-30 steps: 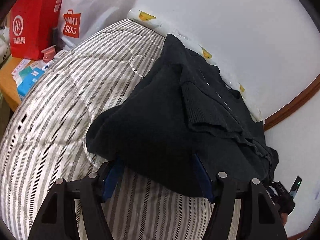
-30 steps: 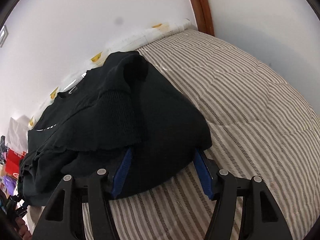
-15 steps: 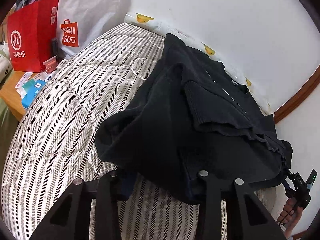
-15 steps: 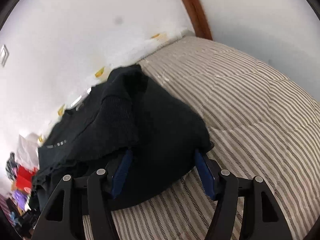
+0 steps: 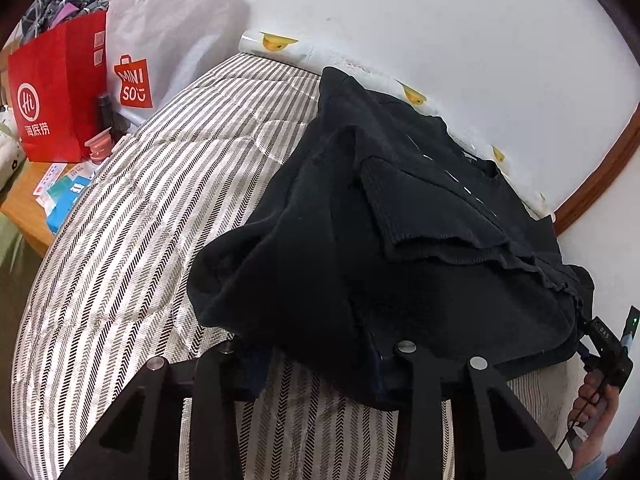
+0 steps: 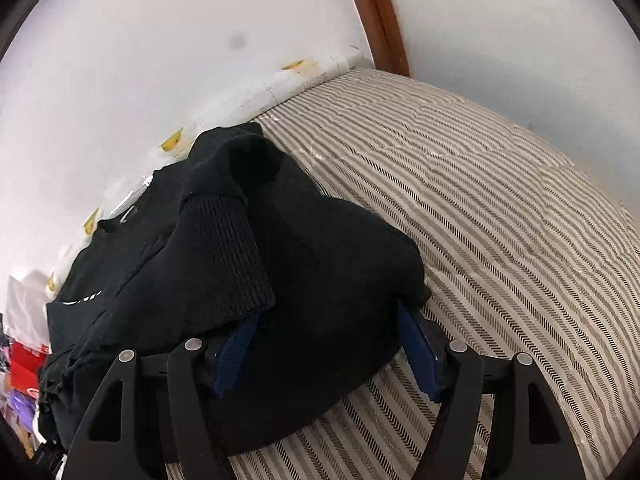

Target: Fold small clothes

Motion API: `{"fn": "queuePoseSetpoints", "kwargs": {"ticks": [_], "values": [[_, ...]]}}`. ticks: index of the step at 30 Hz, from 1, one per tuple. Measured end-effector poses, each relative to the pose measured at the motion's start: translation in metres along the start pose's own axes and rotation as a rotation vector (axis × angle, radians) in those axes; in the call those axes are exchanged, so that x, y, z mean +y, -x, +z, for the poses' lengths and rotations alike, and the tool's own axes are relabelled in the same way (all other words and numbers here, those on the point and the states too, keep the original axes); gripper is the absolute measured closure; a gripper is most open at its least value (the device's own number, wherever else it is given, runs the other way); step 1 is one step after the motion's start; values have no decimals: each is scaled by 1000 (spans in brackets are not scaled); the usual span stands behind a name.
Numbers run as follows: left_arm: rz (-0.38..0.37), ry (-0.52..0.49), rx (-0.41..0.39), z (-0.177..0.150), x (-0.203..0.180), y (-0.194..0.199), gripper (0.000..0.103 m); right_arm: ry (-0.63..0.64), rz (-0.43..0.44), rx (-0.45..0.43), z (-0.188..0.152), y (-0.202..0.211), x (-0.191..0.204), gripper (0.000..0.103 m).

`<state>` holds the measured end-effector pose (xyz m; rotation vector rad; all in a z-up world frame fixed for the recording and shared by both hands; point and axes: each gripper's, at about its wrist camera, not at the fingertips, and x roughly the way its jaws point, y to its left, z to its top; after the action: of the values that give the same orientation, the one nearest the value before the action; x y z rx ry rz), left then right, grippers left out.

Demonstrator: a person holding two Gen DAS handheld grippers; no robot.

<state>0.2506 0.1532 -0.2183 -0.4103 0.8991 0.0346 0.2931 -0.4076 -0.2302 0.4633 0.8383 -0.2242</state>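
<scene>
A black knit sweater [image 5: 400, 240] lies half folded on the striped bed [image 5: 132, 248], sleeves laid over its body, collar toward the wall. My left gripper [image 5: 316, 364] sits at its near hem with its jaws spread wide; the hem drapes over the fingertips and hides them. In the right wrist view the sweater [image 6: 224, 264] fills the left half. My right gripper [image 6: 324, 352] is open at the sweater's other lower corner, blue pads [image 6: 236, 344] on either side of the cloth. The right gripper also shows at the left view's far right [image 5: 604, 344].
A red paper bag [image 5: 56, 92] and a white Miniso bag [image 5: 160, 40] stand at the bed's far left, by a wooden side table [image 5: 24, 204] with small packets. A white wall and brown wooden trim [image 6: 380, 20] border the bed. Striped quilt [image 6: 500, 208] extends to the right.
Both grippers have drawn slightly back from the sweater hem and the cloth has slumped down. The left fingers' blue pads, seen a second ago, are now under the hem.
</scene>
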Motion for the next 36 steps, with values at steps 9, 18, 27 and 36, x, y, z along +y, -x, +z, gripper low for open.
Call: {"fn": "queuePoseSetpoints", "kwargs": {"ticks": [9, 18, 27, 36], "values": [[-28, -15, -6, -1, -4, 2, 91, 81, -45, -48, -4, 9, 7, 82], [-27, -45, -26, -6, -12, 19, 93, 98, -8, -62, -8, 31, -2, 85], [-25, -55, -3, -31, -21, 40, 93, 94, 17, -55, -19, 59, -23, 85], [-6, -92, 7, -76, -30, 72, 93, 102, 21, -53, -47, 95, -54, 85]]}}
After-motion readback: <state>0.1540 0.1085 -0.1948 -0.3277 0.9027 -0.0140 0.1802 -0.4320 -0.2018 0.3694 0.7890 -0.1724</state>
